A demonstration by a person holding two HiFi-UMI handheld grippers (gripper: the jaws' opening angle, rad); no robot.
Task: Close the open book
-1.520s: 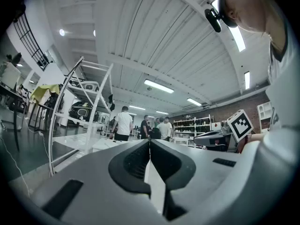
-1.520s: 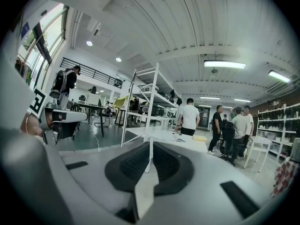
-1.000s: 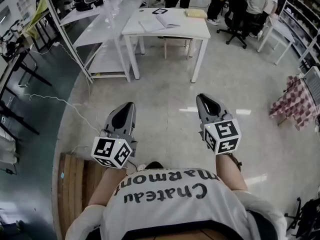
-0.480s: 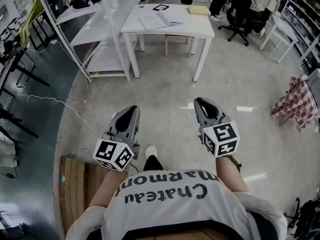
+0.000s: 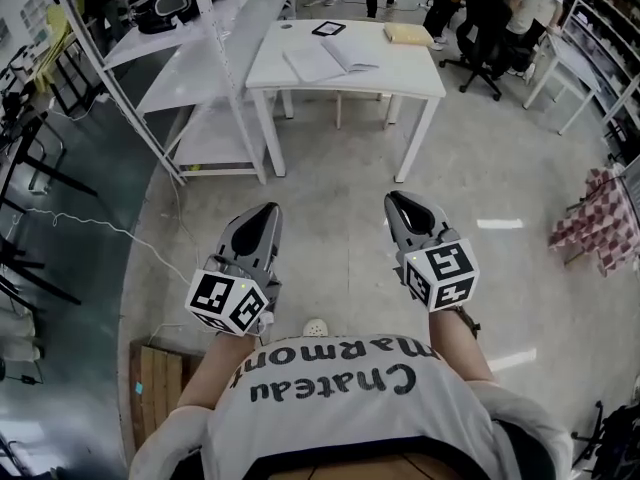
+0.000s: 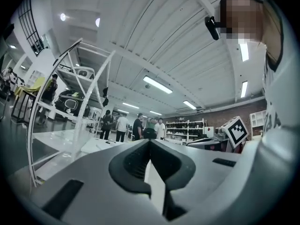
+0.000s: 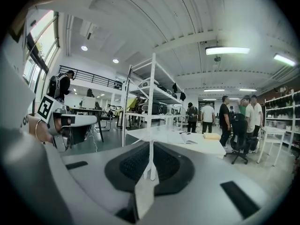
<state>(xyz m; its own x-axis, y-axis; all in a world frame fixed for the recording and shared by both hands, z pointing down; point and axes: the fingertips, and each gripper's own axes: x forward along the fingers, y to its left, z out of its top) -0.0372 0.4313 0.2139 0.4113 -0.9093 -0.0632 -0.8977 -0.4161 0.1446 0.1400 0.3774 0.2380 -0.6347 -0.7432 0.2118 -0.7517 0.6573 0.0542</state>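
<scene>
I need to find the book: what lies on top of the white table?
An open book, a dark-framed card and a yellowish pad lie on the table. What the open book covers cannot be seen.

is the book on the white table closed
No, the book lies open on the white table, with its pages spread to both sides in the head view.

Ahead, table (image 5: 412,71) — open book (image 5: 330,60) on it; rack (image 5: 200,128) left.
</scene>
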